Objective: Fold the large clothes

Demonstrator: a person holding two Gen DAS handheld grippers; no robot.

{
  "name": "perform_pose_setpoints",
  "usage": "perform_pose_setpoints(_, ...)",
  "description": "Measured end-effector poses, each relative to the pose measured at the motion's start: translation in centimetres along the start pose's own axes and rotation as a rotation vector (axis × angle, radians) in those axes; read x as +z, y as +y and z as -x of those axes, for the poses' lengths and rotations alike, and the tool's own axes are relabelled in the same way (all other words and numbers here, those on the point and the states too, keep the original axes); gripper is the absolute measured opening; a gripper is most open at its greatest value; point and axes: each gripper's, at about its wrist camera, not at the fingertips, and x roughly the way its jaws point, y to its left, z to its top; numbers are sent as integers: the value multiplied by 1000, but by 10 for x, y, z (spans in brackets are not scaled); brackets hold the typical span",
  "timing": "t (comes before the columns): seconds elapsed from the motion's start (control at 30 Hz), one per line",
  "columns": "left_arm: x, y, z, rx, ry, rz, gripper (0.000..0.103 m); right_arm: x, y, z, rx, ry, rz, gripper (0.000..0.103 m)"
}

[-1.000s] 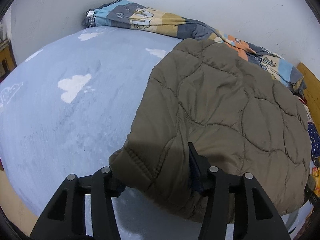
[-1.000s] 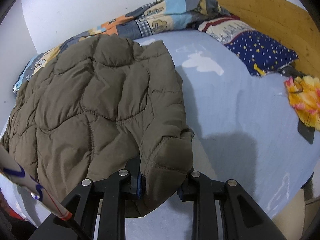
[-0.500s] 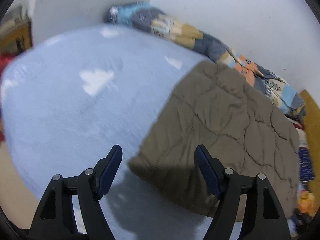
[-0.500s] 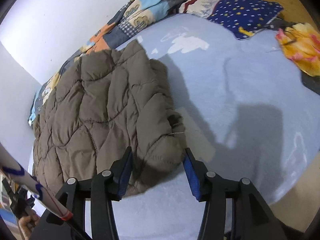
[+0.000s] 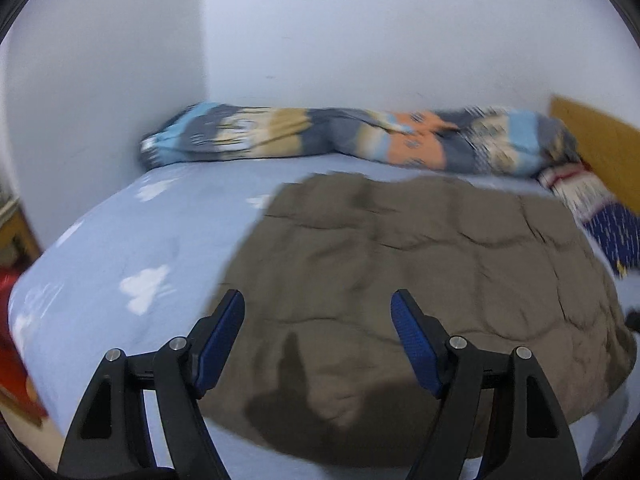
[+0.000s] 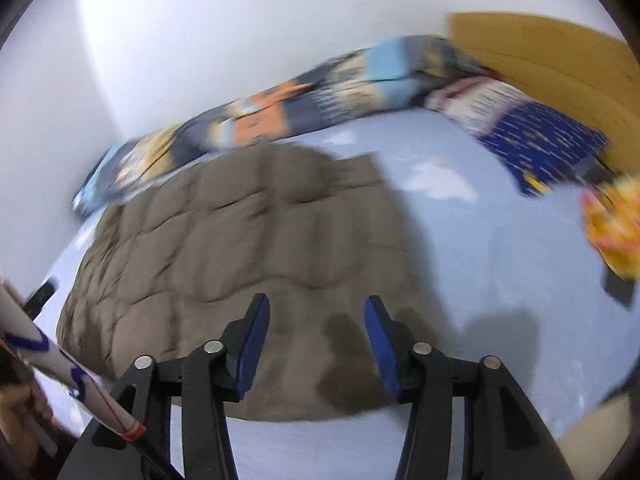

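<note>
left gripper (image 5: 318, 330) jaws standing released | right gripper (image 6: 316, 334) jaws closing, empty | quilted jacket (image 5: 420, 280) lying on bed (image 5: 120, 248) | right view alone showing yellow cloth (image 6: 614, 228) at 3 o'clock

Blue cloud-print sheet (image 5: 132, 240), patchwork quilt (image 5: 320, 136) along white wall (image 5: 360, 40), navy starry pillow (image 6: 544, 140), wood headboard (image 6: 552, 60)

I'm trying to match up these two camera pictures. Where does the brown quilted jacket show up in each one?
Left wrist view: the brown quilted jacket fills the lower centre and right, lying on the blue bedsheet.
Right wrist view: the jacket lies centre and left, with bare sheet to its right.
Shared landmark: the patchwork blanket bunched along the white wall, just behind the jacket in both.
</note>
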Motion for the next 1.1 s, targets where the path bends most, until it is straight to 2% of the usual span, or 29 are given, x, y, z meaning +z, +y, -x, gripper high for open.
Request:
perform_pose_setpoints(0.13,4,-27,-16,-9,-3,-69,75,13,39,-33,34,4,111,48)
perform_pose_setpoints(0.2,4,-31,-30,4,35,-73,75,16,47,-50,16,26,133,48)
perform_pose_setpoints(0.27,1,-26,-46,17,90,-50,75,18,47,-70,1,57,133,48)
perform_pose_setpoints(0.33,-3,-19,-61,-5,146,-14,75,19,44,-88,-4,95,114,48)
perform_pose_setpoints(0.43,-2,-16,-71,-5,162,3,79,21,40,-106,-4,136,88,49)
perform_pose_setpoints(0.67,-4,-21,-87,14,185,13,82,25,39,-131,-32,180,76,50)
perform_pose_setpoints(0.83,-4,-19,-85,5,183,27,82,24,38,-126,-27,161,75,50)
perform_pose_setpoints(1.0,-4,-14,-81,-5,185,39,82,24,33,-92,-15,103,58,50)
perform_pose_setpoints(1.1,-4,-14,-81,-4,181,38,82,23,16,-73,-85,67,41,50)
